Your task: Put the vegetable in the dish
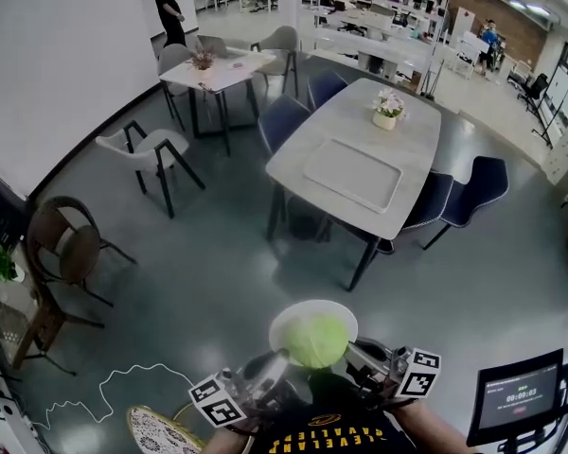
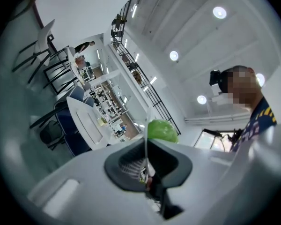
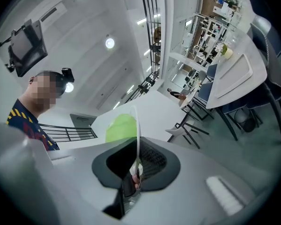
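Gripping the white dish [image 1: 298, 314] by opposite edges, the left gripper [image 1: 278, 359] and the right gripper [image 1: 355, 350] each have their jaws pinched tight on its thin rim, holding it in the air above the floor. The green vegetable [image 1: 318, 341] sits in the dish, toward its near edge. Placing looks done; the next move is probably a level carry to the table [image 1: 418, 129], so nothing rolls.
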Demonstrator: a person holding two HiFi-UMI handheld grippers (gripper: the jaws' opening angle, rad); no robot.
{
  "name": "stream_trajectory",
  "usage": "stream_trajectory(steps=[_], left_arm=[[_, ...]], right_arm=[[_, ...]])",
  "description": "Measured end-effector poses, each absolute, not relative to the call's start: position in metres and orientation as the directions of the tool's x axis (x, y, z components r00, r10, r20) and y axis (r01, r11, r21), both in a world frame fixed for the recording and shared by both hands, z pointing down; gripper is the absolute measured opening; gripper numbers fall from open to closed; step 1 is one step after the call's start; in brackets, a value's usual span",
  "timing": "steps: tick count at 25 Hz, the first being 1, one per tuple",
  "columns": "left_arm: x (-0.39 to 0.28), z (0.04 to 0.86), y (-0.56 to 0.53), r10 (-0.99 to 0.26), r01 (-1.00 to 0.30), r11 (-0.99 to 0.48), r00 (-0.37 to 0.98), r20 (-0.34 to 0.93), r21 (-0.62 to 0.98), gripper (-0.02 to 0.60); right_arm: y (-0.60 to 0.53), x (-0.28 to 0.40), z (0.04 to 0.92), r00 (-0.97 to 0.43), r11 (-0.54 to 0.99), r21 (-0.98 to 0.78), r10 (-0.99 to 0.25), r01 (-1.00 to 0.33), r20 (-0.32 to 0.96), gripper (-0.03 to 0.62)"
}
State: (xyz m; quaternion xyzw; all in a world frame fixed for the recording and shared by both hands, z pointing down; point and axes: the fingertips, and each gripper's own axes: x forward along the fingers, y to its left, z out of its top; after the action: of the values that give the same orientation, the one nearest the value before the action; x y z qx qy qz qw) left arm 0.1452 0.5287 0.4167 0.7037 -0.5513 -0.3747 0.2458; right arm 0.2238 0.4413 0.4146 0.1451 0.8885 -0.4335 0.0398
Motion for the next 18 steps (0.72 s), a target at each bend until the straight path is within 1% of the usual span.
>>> stream_trajectory(steps=[3,6,9,13,18], left_arm=[[0.135,0.411,0.534,-0.966,-0.604,-0.247,0.096,-0.239,0.758,0.017],[0.113,0.402,0.517,-0.973,-0.638,-0.216,0.072,-0.221,0.739,0.015],[0.083,0.395,0.476,-0.975,-0.679,-0.189,0.046,-0.216,0.71,0.015],[0.053,0.378,0.423,-0.97,-0.712,-0.191,0.031,-0.242,0.676,0.015],[0.023,0.385,0.34,-0.973,-0.709,-0.19,0.042,-0.228,0.679,0.015]], right_arm=[[0.445,0.211,0.414,-0.952,0.559,-0.773,0.23,0.299,-0.202,0.018],[0.425,0.187,0.409,-0.937,0.539,-0.77,0.261,0.34,-0.231,0.018],[0.382,0.153,0.405,-0.915,0.529,-0.751,0.302,0.395,-0.268,0.018],[0.327,0.12,0.387,-0.889,0.546,-0.705,0.335,0.452,-0.311,0.018],[0.245,0.091,0.396,-0.893,0.541,-0.712,0.316,0.447,-0.321,0.018]])
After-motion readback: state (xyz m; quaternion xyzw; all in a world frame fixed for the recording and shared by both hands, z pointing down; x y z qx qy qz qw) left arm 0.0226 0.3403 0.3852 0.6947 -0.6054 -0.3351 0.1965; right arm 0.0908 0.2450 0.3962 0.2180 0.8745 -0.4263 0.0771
